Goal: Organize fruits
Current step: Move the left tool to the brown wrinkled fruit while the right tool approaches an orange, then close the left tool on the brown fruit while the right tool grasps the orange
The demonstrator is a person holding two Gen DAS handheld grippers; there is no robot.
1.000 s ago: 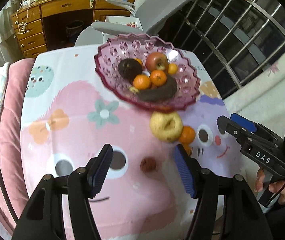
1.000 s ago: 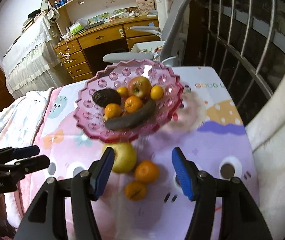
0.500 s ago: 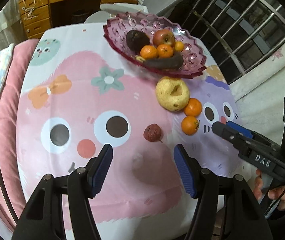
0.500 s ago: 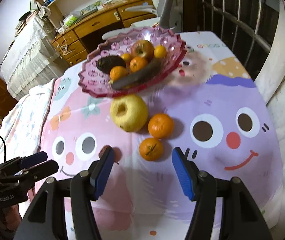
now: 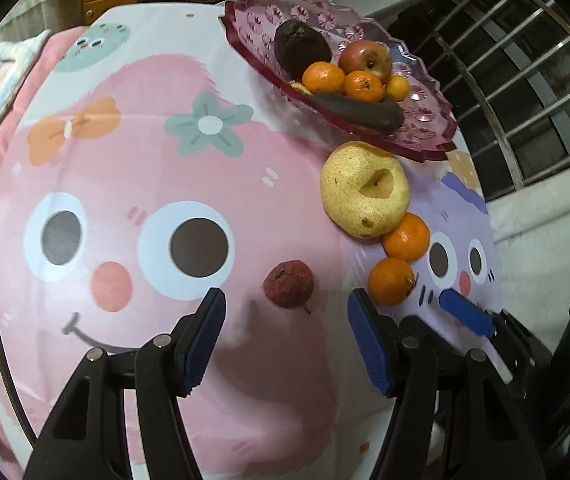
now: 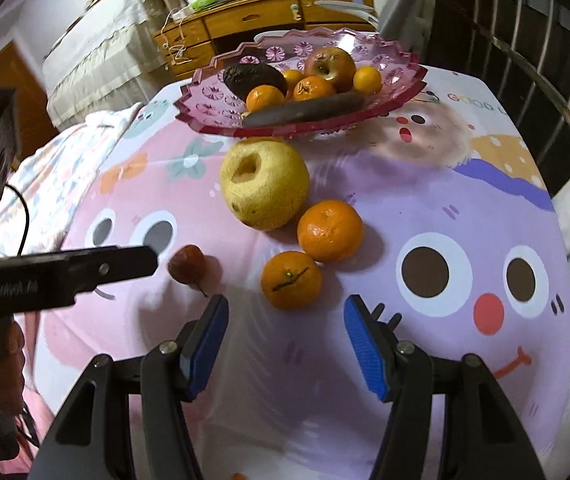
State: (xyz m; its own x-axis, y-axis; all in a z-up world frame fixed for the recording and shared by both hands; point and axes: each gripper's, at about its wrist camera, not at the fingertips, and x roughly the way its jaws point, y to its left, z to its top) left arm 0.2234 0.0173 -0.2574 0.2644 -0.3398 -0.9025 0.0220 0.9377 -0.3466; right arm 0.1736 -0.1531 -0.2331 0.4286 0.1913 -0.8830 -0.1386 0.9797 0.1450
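Behind our cartoon-print tablecloth [image 5: 133,184] a wooden desk [image 6: 253,20] and window bars fill the background. Over the last second we have dropped both grippers from a raised look at the pink glass bowl [image 5: 425,120] down toward the loose fruit, so the bowl now sits far ahead and the strays lie close in.

Our left gripper [image 5: 285,336] is spread wide and holds nothing. The small reddish fruit, probably a lychee [image 5: 288,284], lies just ahead of its gap, between the two fingertips' lines.

Our right gripper [image 6: 285,336] is likewise wide open and empty. The nearer mandarin [image 6: 291,280] sits just ahead of its gap, the second mandarin [image 6: 329,230] just beyond, touching it, and the yellow pear [image 6: 265,184] farther ahead to the left.

We judge both approaches nearly done, so closing on these two fruits comes next. Four pieces remain outside the bowl.
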